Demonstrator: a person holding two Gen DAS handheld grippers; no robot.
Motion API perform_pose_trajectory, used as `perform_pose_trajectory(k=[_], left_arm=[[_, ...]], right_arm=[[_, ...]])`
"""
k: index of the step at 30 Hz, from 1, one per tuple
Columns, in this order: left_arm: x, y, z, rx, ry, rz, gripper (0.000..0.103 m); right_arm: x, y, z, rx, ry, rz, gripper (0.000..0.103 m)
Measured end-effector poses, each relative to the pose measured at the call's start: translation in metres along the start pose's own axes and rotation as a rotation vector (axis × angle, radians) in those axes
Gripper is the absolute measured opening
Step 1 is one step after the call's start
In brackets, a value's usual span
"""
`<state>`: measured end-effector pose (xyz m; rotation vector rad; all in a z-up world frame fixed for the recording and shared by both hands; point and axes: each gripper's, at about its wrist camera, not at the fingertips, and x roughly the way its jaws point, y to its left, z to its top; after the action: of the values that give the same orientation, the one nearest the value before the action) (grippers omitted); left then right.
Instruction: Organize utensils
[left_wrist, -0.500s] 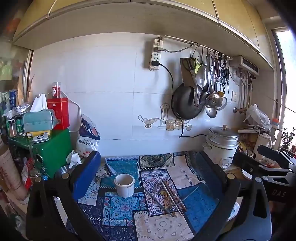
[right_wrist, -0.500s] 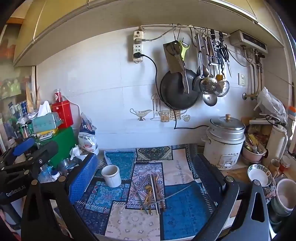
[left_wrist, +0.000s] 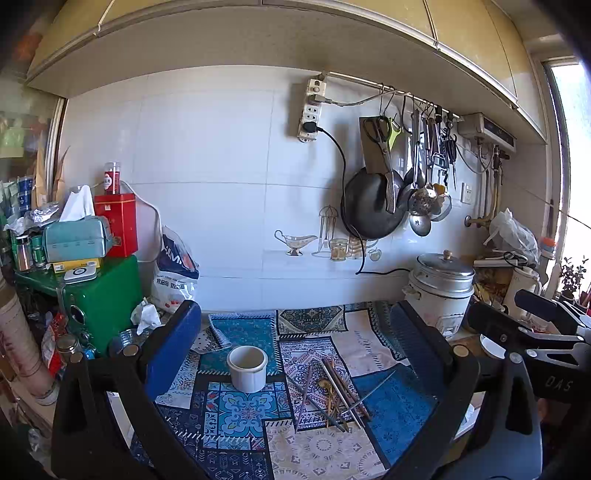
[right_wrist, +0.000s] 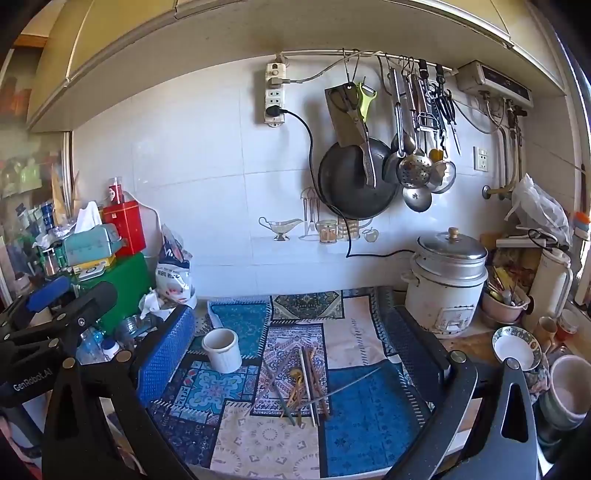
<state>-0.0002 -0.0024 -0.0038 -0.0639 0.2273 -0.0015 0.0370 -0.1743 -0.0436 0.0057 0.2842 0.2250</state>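
A loose pile of chopsticks and small spoons (left_wrist: 332, 391) lies on the patterned blue cloth (left_wrist: 243, 406), right of an empty white ceramic cup (left_wrist: 247, 373). The pile (right_wrist: 303, 384) and the cup (right_wrist: 222, 350) also show in the right wrist view. My left gripper (left_wrist: 295, 332) is open and empty, held above and in front of the cup and pile. My right gripper (right_wrist: 291, 332) is open and empty, at a similar height over the cloth. Each gripper shows at the edge of the other's view.
A rice cooker (right_wrist: 447, 284) stands at the back right, with bowls (right_wrist: 515, 347) and cups beside it. A green box (left_wrist: 99, 295) with tins and a tissue box stands at the left. A pan (left_wrist: 369, 206) and ladles hang on the tiled wall.
Both grippers have shifted only slightly; the utensils and cup lie as before.
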Motion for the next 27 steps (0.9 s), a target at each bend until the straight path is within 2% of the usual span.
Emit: perform_pose_trajectory(k=[27], left_arm=[[-0.0051, 0.0013, 0.0030, -0.012, -0.005, -0.003, 0.103]], right_arm=[[-0.0031, 0.0005, 0.0029, -0.001, -0.004, 0.003, 0.103]])
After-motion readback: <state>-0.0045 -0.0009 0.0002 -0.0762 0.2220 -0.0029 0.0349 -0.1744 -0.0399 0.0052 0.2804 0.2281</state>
